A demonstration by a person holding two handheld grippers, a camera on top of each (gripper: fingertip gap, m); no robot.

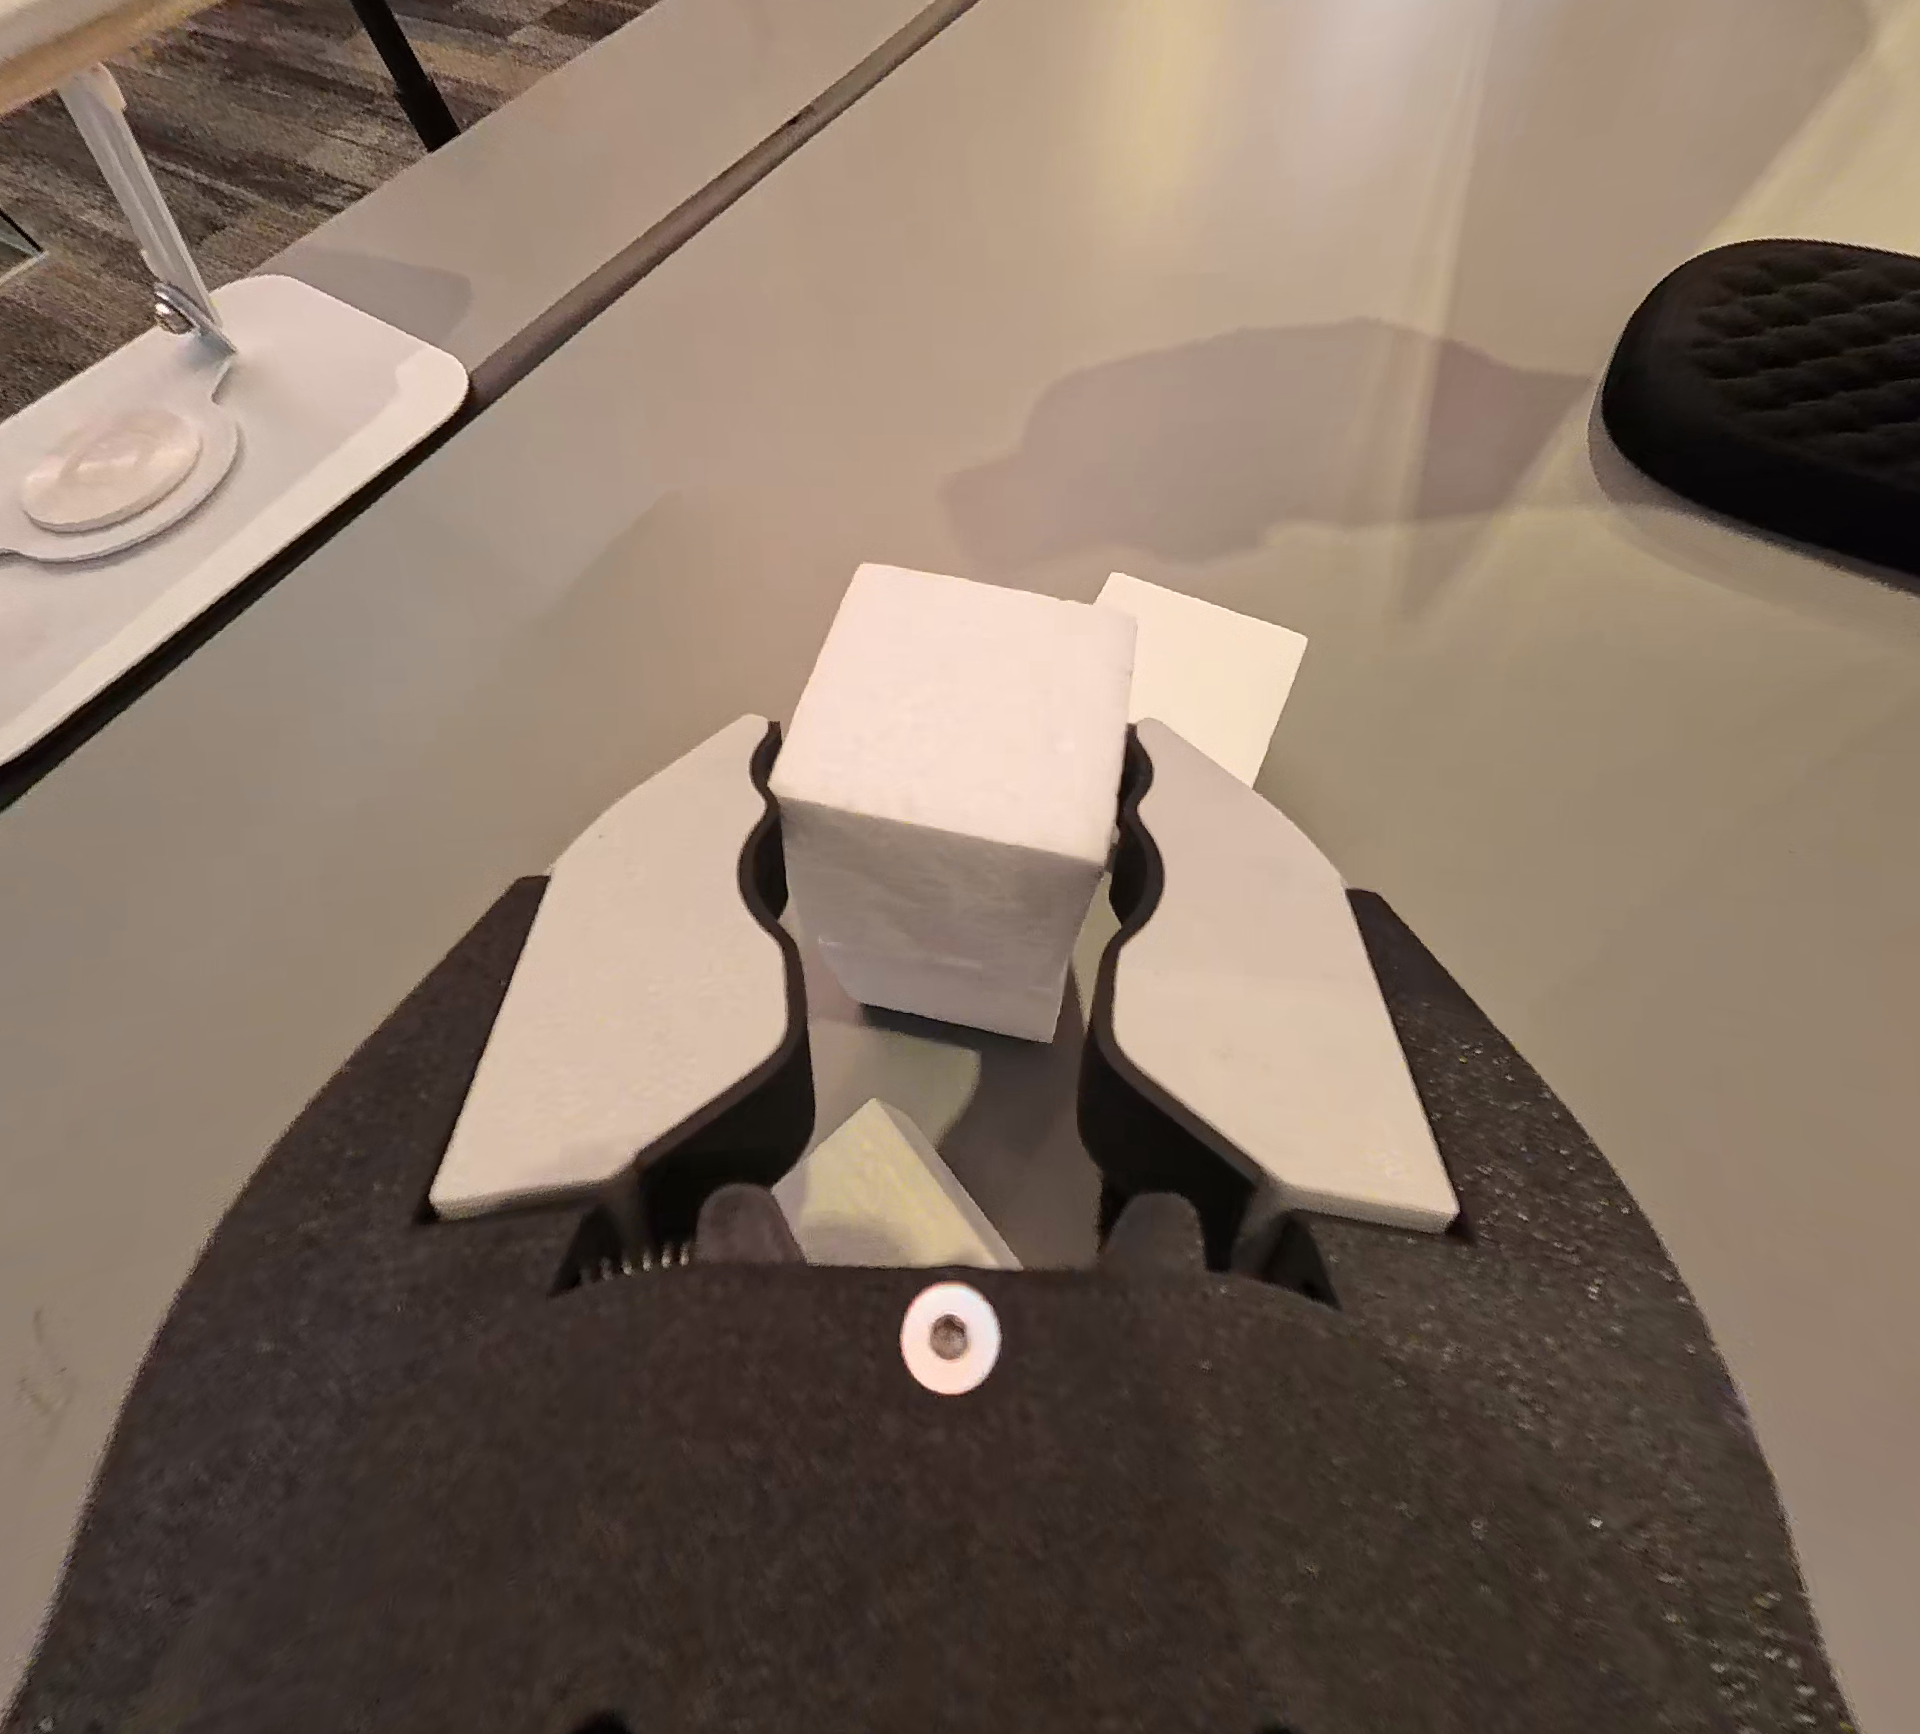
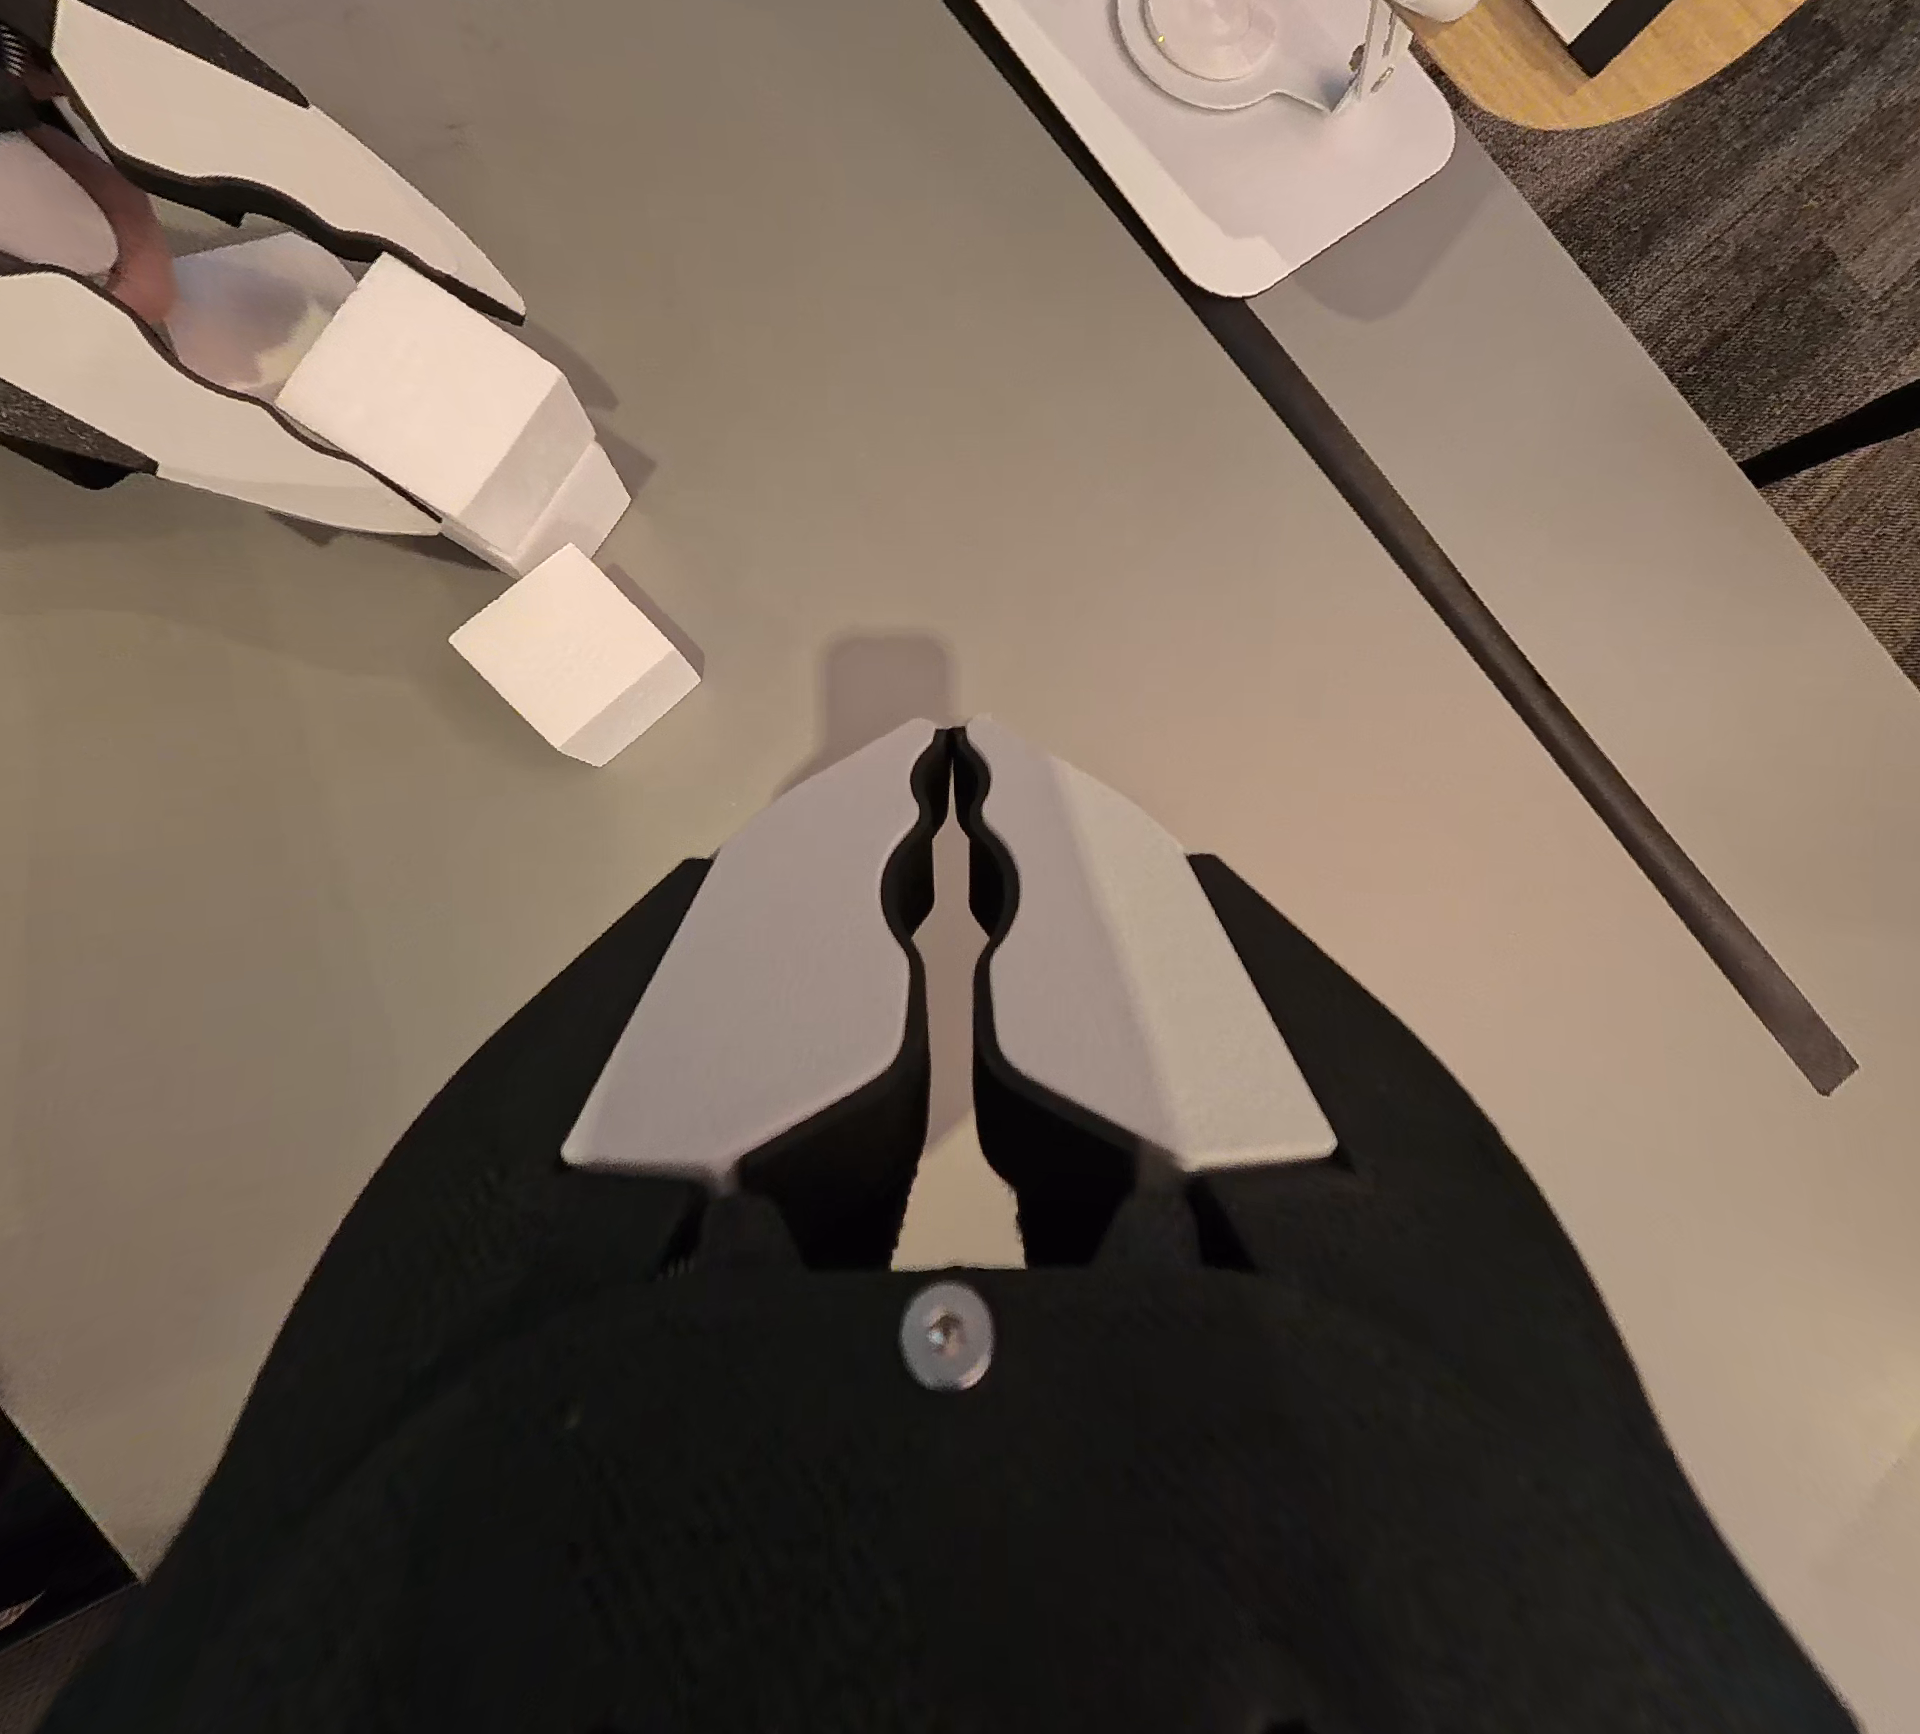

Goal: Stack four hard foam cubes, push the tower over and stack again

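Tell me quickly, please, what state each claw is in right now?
Left claw: closed on a white foam cube, held over another cube.
Right claw: closed, fingertips together, holding nothing.

The right hand-held gripper (image 2: 951,734) hangs above the grey worktop (image 2: 831,334), its pale fingers (image 2: 821,936) closed tip to tip with nothing between them. At upper left the left hand-held gripper (image 2: 473,427) clamps a white foam cube (image 2: 416,396), which sits on top of other white foam, of which only the edges (image 2: 592,489) show. Just in front of that pile a loose cube (image 2: 571,650) lies on the worktop, well apart from the right fingers. A white stand base (image 2: 1340,178) rests at the upper right, beyond a dark seam (image 2: 1455,645).
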